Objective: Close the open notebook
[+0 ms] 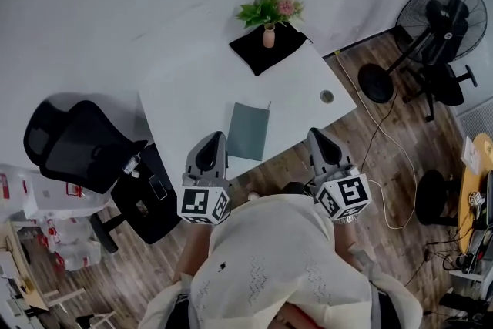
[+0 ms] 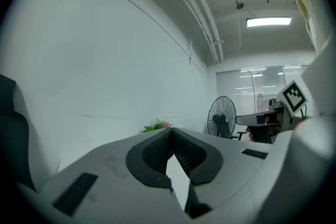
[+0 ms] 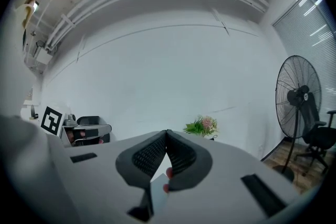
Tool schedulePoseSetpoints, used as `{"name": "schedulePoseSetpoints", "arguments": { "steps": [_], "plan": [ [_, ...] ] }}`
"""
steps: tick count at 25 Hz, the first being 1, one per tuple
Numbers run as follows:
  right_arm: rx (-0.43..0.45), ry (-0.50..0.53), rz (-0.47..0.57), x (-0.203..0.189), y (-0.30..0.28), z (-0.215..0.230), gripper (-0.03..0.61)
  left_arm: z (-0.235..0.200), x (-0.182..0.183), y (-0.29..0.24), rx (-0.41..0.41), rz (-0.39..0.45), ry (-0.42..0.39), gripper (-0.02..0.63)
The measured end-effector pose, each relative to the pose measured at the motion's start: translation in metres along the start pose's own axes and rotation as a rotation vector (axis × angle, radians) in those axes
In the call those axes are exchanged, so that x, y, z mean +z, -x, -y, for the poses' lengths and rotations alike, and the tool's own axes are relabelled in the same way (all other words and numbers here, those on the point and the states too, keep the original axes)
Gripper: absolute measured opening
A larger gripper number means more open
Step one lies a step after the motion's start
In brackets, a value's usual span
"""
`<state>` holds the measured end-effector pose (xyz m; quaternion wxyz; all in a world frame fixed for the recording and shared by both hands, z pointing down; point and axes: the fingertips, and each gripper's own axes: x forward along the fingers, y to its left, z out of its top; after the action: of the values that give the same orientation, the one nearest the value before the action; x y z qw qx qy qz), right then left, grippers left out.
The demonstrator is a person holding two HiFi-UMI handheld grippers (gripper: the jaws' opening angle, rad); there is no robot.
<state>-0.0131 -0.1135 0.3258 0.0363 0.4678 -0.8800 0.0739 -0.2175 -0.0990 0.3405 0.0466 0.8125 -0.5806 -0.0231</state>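
The grey-green notebook (image 1: 248, 131) lies flat on the white table (image 1: 192, 88) as a single rectangle with its cover up, near the front edge. My left gripper (image 1: 216, 137) is held over the table's front edge, just left of the notebook and apart from it. My right gripper (image 1: 315, 134) hovers past the table's front right side. In the left gripper view the left gripper (image 2: 170, 129) is shut, its pads meeting with nothing between them. The right gripper (image 3: 167, 132) is likewise shut and empty. Both point level at the wall, so neither gripper view shows the notebook.
A vase of flowers (image 1: 269, 11) stands on a black mat (image 1: 266, 50) at the table's far end. A round cable hole (image 1: 327, 96) sits near the right edge. A black office chair (image 1: 77, 142) is at the left, a standing fan (image 1: 439, 19) at the right, and a cable (image 1: 385, 158) runs over the wooden floor.
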Motion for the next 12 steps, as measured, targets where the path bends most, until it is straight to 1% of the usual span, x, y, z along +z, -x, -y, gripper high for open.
{"name": "schedulePoseSetpoints", "arguments": {
  "steps": [5,12],
  "plan": [
    [0.006,-0.009,0.013,0.002,-0.003,-0.0062,0.0,-0.0049,0.0003,0.0018,0.005,-0.001,0.0,0.012],
    [0.006,0.01,0.022,0.0077,-0.0024,-0.0089,0.0,-0.0023,0.0015,0.0001,-0.016,0.003,0.002,0.012]
  ]
}}
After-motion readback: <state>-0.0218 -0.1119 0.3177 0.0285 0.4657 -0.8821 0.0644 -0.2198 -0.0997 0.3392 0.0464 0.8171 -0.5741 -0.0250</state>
